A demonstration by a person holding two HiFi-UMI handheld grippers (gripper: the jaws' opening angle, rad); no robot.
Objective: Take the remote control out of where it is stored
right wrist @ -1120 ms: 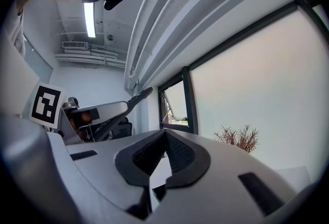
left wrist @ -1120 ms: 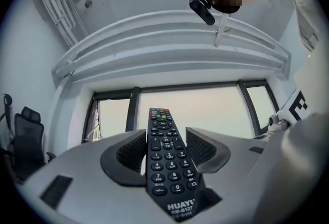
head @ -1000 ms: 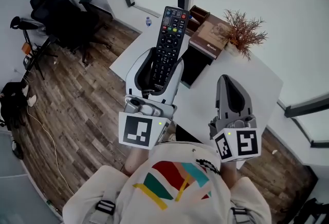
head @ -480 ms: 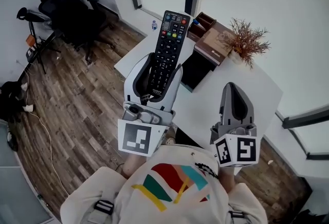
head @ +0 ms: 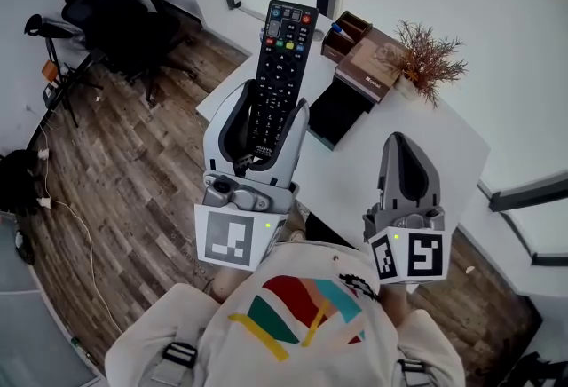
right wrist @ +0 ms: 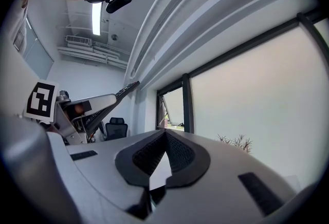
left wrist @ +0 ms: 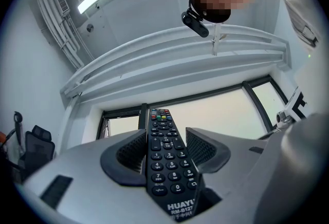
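Note:
A long black remote control (head: 279,66) with coloured buttons at its far end is clamped between the pads of my left gripper (head: 269,114), which is shut on its lower half. It is held in the air, tilted upward, over the left corner of the white table (head: 448,150). In the left gripper view the remote (left wrist: 165,151) runs straight out between the two dark pads toward the window. My right gripper (head: 404,150) hovers to the right with its jaws together and nothing in them; its tips (right wrist: 165,135) meet.
A wooden organizer (head: 346,26), a brown box (head: 373,64) and a black block (head: 335,110) sit at the table's far edge beside a dried plant (head: 430,57). A black office chair (head: 111,17) stands on the wood floor at the left.
My left gripper has risen a little with the remote and shifted left in the head view. The right gripper has stayed where it was.

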